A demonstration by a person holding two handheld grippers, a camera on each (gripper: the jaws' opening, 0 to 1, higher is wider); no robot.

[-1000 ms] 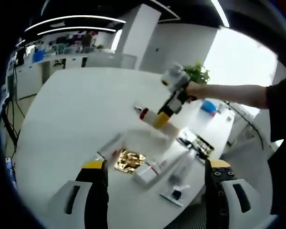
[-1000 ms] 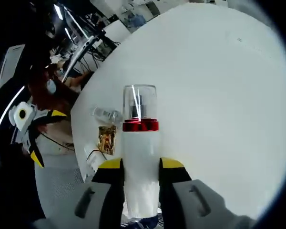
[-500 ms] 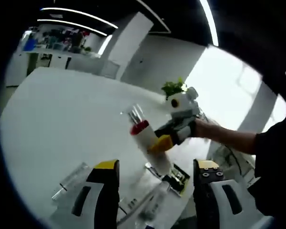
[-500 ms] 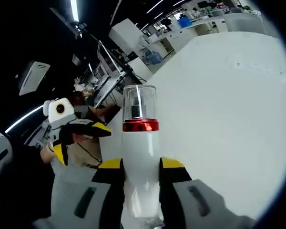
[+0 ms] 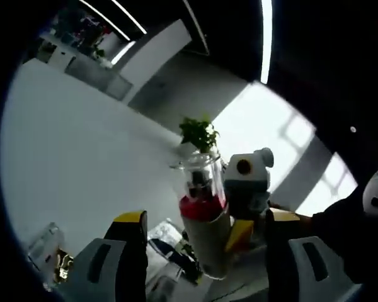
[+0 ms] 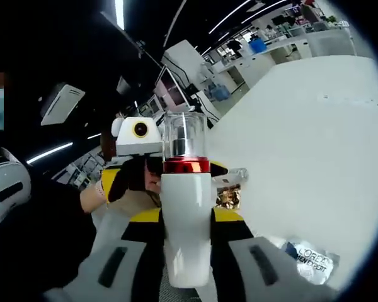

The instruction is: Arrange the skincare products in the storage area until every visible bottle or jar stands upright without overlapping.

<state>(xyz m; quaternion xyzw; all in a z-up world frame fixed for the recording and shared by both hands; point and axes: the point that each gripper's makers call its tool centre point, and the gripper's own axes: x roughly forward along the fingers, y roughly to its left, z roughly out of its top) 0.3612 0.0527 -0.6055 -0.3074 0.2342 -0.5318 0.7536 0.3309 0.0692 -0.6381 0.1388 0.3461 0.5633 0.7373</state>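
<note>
My right gripper point(image 6: 187, 217) is shut on a white bottle point(image 6: 186, 233) with a red collar and a clear cap, held upright above the white table point(image 6: 302, 138). In the left gripper view the same bottle point(image 5: 203, 217) hangs close in front, between the two wide-apart jaws of my open left gripper point(image 5: 206, 218), without touching them. The right gripper point(image 5: 232, 236) clamps its lower body there. Behind the bottle in the right gripper view is the left gripper point(image 6: 156, 175), held by a hand. A gold packet point(image 6: 227, 196) lies on the table.
A printed sachet point(image 6: 309, 258) lies near the table's edge. In the left gripper view a clear item point(image 5: 44, 242) and the gold packet point(image 5: 63, 274) lie low left, and a potted plant point(image 5: 198, 132) stands at the table's far end point(image 5: 69, 145). Desks and equipment stand behind.
The two grippers have come together: the held bottle, earlier farther off over the table, now sits between the left jaws. Both cameras tilted upward. The right grip is unchanged.
</note>
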